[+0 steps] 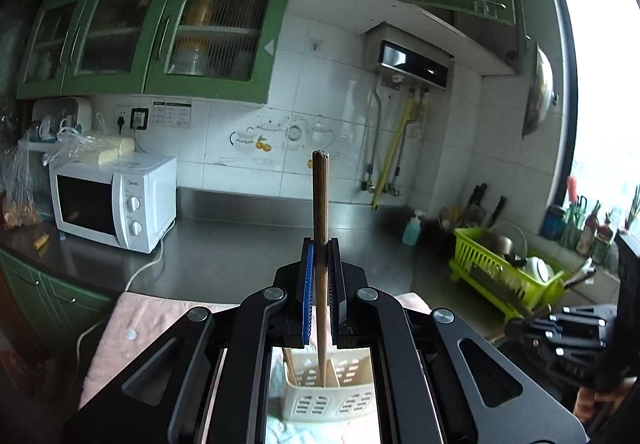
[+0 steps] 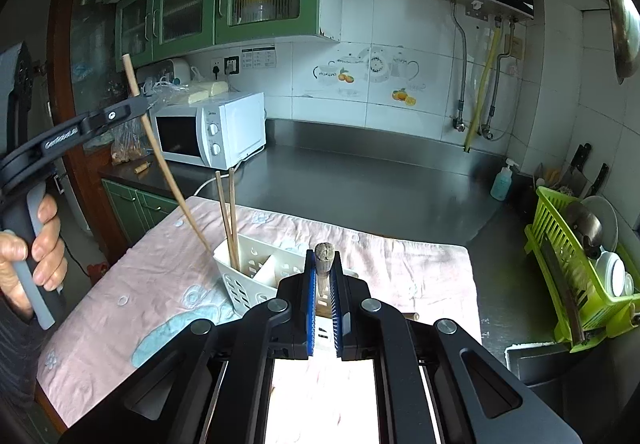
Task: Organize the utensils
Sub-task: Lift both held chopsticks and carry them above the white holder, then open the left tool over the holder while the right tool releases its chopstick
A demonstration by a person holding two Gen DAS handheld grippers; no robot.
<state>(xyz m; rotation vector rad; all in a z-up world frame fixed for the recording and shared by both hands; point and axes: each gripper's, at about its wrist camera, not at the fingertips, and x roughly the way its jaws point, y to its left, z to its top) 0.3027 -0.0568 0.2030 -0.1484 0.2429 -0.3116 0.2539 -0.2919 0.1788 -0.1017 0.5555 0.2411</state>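
Note:
My left gripper (image 1: 320, 248) is shut on a long wooden chopstick (image 1: 320, 200) that stands upright between the blue pads. Its lower end reaches down to the white slotted caddy (image 1: 332, 400). From the right wrist view, the left gripper (image 2: 138, 106) is at the left, a hand on its handle, and its chopstick (image 2: 168, 172) slants down to the caddy's (image 2: 244, 284) left rim. Two chopsticks (image 2: 229, 220) stand in that caddy's left compartment. My right gripper (image 2: 324, 264) is shut on a wooden stick (image 2: 325, 254), blunt end up, just above the caddy; it also shows as the right gripper (image 1: 560, 328).
The caddy rests on a pink cloth (image 2: 160, 264) over a steel counter (image 2: 360, 180). A white microwave (image 2: 216, 132) stands at the back left with its cord trailing. A green dish rack (image 2: 576, 276), a soap bottle (image 2: 502, 182) and knives (image 2: 580, 160) are at the right. A short wooden end (image 2: 412, 316) lies on the cloth.

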